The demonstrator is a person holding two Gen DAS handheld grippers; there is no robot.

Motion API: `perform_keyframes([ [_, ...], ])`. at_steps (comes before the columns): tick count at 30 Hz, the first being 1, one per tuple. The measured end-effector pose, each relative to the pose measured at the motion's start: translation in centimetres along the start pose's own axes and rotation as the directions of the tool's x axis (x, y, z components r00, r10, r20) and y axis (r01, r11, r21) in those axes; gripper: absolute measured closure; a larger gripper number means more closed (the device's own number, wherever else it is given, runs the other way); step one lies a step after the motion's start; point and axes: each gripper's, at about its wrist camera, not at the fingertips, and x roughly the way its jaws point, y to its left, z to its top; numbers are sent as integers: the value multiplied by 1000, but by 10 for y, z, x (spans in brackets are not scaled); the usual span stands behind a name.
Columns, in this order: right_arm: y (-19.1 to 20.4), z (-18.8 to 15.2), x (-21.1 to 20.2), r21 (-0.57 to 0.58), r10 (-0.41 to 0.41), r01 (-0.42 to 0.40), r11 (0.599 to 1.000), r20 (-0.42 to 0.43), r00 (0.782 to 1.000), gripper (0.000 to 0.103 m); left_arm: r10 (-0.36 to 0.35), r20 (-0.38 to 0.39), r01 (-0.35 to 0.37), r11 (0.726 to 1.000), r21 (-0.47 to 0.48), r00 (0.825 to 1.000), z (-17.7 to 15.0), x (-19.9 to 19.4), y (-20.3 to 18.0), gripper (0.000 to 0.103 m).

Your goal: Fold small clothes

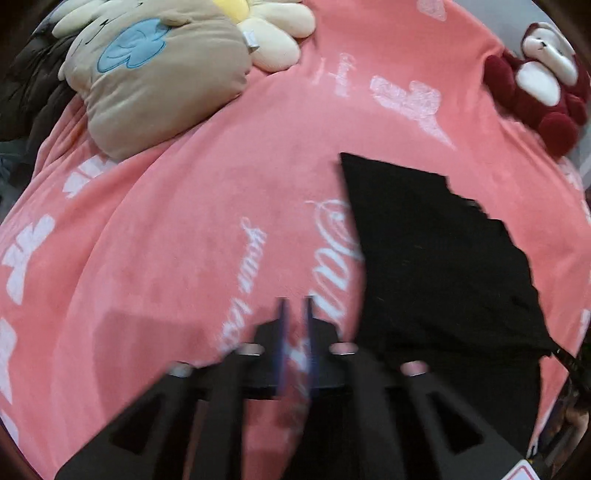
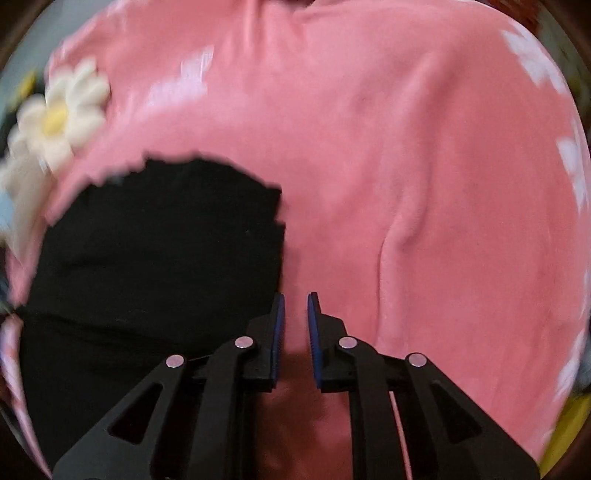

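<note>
A black garment [image 1: 436, 266] lies flat on the pink blanket [image 1: 207, 221], with a jagged far edge. In the left wrist view it lies to the right of my left gripper [image 1: 295, 306], which is open a narrow gap and empty above the blanket's white lettering. In the right wrist view the garment [image 2: 162, 258] lies to the left of my right gripper [image 2: 295, 302], which is also open a narrow gap and empty, hovering over bare pink blanket [image 2: 424, 184] just past the garment's right edge.
A tan plush pillow [image 1: 155, 81] and a cream flower plush [image 1: 273, 33] lie at the far left of the blanket. A red and white plush toy [image 1: 546, 85] sits at the far right. The flower plush also shows in the right wrist view [image 2: 59, 114].
</note>
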Motion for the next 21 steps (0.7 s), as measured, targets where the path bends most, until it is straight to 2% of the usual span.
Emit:
perform_keyframes([
  [1,3,2,-6,-4,21,-21,1000,20,1000,85,-10,9,10,1000,7,1000,-2,-6,-5,62],
  [3,22,11,-17,-42,88,-86,995,49,995,81,-52,38,50,998,47,998,-7,-19,-21,56],
  [4,33,16,-18,-64,116,-113,992,47,992,81,-56,40,54,997,63,998,-8,-21,-29,48],
  [7,79,23,-2,-140,229,-230,963,-20,973,84,-104,37,99,989,109,994,-14,-26,-55,45],
  [8,93,23,5,-176,239,-242,954,-39,970,86,-117,29,112,985,130,993,-19,-26,-65,45],
  [11,130,27,43,-257,204,-224,940,-105,973,88,-97,14,93,979,182,995,-30,-17,-83,42],
  [13,134,27,72,-285,92,-123,951,-120,989,89,-55,-2,54,979,198,998,-34,-6,-87,42],
  [14,130,33,78,-276,72,-96,956,-96,993,89,-36,-17,39,979,202,999,-35,0,-88,42],
  [16,125,41,66,-226,84,-99,969,-74,994,86,-4,-50,14,981,196,999,-38,13,-84,42],
  [18,123,42,36,-216,151,-148,965,-2,989,85,-19,-42,27,983,179,999,-39,12,-78,42],
  [21,109,21,21,-234,138,-133,963,6,990,85,-34,-35,40,984,176,999,-41,7,-74,41],
])
